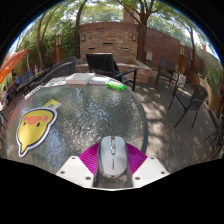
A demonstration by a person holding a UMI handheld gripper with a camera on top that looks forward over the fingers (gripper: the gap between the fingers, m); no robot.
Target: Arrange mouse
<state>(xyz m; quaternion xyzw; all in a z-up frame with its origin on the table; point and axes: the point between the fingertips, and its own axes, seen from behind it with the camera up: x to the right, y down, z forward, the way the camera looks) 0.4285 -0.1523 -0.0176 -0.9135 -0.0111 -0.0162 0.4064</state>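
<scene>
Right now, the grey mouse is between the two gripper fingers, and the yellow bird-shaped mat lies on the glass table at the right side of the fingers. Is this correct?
Not quite. The gripper view shows the grey mouse between the fingers of the gripper, but the yellow bird-shaped mat lies on the glass table to the left of the fingers, not the right.

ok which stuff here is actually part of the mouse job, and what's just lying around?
Job:
- mouse, between the fingers, pads against both its sides
- gripper
- glass table beneath

Lying about:
- parrot-shaped mat, beside the gripper
- green object at the table's far edge
- white sheet
- chairs beyond
</scene>
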